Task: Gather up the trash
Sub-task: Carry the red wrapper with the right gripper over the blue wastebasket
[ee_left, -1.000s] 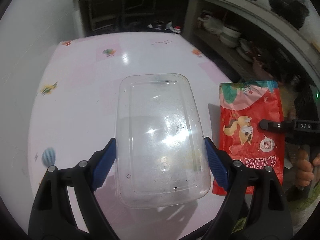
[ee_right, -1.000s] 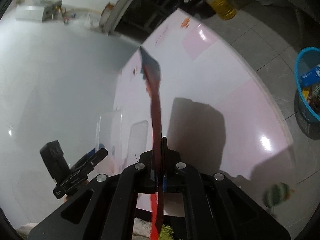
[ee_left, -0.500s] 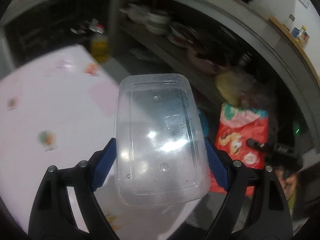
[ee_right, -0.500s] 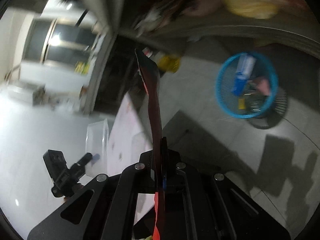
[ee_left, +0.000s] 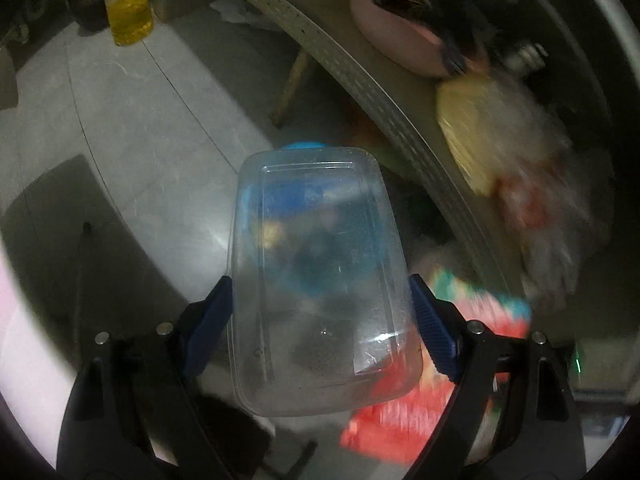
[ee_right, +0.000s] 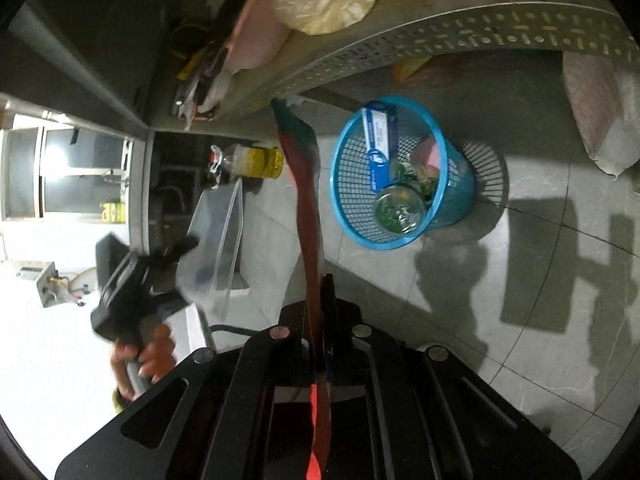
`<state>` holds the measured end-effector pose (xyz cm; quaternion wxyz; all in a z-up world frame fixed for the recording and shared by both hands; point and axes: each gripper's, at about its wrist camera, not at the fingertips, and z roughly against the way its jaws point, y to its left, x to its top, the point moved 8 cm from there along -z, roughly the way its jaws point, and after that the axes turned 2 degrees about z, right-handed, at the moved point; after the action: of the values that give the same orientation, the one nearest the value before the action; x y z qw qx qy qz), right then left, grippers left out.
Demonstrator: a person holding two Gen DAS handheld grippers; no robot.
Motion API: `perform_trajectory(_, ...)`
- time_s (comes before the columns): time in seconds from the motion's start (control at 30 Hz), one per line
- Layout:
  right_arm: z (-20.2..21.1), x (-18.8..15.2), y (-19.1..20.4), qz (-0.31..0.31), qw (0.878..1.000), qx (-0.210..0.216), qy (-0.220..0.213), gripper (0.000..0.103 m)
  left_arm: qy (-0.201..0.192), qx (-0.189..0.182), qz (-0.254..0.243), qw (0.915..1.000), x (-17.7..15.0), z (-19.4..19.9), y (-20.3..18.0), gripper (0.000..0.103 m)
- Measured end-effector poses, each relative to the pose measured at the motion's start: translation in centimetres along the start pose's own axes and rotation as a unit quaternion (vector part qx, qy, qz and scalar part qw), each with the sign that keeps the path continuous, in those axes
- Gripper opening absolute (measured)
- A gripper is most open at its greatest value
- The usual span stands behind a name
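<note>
The left gripper (ee_left: 320,320) has its jaws clamped wide on the two sides of a clear plastic container (ee_left: 320,276), which hangs in the air over the grey floor (ee_left: 132,128) and covers most of the view toward the blue basket (ee_right: 400,176). The right gripper (ee_right: 322,320) has its jaws pressed together on a red snack bag (ee_right: 308,216), seen edge-on. The basket stands on the floor beside a perforated metal shelf (ee_right: 460,36), already holding a blue box (ee_right: 378,144) and other trash; a bottle of yellow oil (ee_left: 128,12) stands well apart.
</note>
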<state>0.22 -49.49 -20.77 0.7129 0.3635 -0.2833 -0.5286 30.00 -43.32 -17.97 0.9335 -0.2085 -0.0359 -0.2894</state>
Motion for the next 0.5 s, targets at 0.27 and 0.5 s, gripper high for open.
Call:
perform_trajectory(0.27, -0.7, 1.0, -1.3, -0.009, 1.0, -0.015, -0.002, 0.003, 0.005, -0.004, 0.053, 0.9986, 0.7, -3.6, 1.2, 0.084)
perform_trajectory(0.5, -2.1, 1.3, -2.7, -0.03, 0.999, -0.021, 0.001, 0.003, -0.044, -0.043, 0.053, 0.9967, 1.1, 1.4, 2.8, 0.084)
